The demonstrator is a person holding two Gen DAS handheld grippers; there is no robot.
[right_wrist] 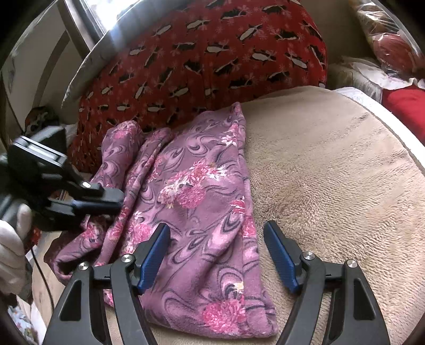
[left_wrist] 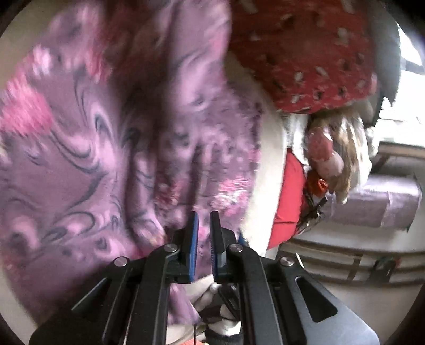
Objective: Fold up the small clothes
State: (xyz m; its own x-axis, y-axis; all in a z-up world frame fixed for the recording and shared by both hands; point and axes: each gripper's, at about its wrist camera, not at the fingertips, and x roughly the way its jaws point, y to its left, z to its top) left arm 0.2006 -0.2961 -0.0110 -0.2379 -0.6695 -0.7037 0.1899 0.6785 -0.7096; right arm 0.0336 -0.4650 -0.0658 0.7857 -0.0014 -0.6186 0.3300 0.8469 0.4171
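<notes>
The purple floral fleece garment lies rumpled on the beige plush blanket; with the left gripper clenched at its left edge, carry that edge across evenly while the right gripper, jaws released, hovers over the near hem, 1 fold at a time.

A beige fleecy blanket covers the bed, with a pale piped edge curving along its right side. At its head lies a red pillow printed with black and cream shapes. Daylight comes in through a window at the upper left. Beyond the bed's right edge are a red cushion and a bundle in clear plastic
</notes>
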